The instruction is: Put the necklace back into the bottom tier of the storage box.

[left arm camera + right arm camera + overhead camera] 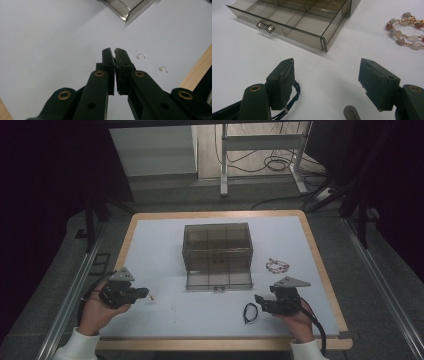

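Over by the tabletop's left edge, your left gripper point(142, 293) sits near the front-left corner, jaws pressed together with nothing visible between them. Just past its tips, two small silvery earring hooks point(141, 55) lie on the white mat, close together and apart from the jaws, toward the front edge. Middle of the tabletop now: the smoky clear jewellery box point(217, 248) stands there, its bottom drawer point(294, 18) pulled out toward you, the divided compartments looking bare. Moving right, a black cord loop point(249, 312) lies near the front edge, just beside your right gripper point(260, 300), whose jaws are spread wide, holding nothing. Beyond it, toward the right edge, the beaded bracelet point(277, 266) rests beside the box, untouched
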A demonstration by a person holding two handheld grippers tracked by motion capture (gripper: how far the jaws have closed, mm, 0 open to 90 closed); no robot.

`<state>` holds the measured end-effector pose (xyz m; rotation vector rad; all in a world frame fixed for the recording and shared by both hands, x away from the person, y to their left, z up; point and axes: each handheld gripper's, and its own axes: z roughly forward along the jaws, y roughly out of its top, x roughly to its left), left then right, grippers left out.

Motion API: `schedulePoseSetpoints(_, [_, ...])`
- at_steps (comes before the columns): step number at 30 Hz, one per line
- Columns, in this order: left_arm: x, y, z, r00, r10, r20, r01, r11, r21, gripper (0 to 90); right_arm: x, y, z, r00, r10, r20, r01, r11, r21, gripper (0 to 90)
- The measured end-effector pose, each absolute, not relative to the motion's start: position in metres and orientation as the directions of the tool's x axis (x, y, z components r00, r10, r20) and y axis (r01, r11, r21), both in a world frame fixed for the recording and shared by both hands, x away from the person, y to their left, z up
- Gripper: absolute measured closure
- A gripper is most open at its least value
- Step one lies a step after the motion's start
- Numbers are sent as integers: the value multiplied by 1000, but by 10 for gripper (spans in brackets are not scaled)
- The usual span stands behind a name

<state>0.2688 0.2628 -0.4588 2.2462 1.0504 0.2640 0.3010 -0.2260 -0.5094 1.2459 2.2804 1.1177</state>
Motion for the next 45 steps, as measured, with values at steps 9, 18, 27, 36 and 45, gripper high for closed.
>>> schedulePoseSetpoints(9, [275, 258, -455, 664, 743, -84, 612, -476, 632, 874, 302, -227, -510, -570, 817, 91, 574, 316, 756, 290])
schedulePoseSetpoints(18, [279, 253, -451, 671, 737, -77, 601, -480, 639, 875, 301, -227, -509, -568, 818, 89, 571, 314, 759, 290])
schedulePoseSetpoints(27, [283, 247, -446, 679, 730, -75, 590, -482, 648, 875, 302, -228, -509, -564, 821, 88, 571, 311, 759, 290])
schedulePoseSetpoints(36, [289, 240, -441, 689, 721, -72, 579, -488, 654, 874, 302, -229, -510, -562, 823, 86, 573, 312, 758, 290])
schedulePoseSetpoints(45, [294, 232, -436, 701, 710, -64, 563, -495, 662, 875, 302, -229, -510, -560, 824, 86, 575, 312, 757, 290])
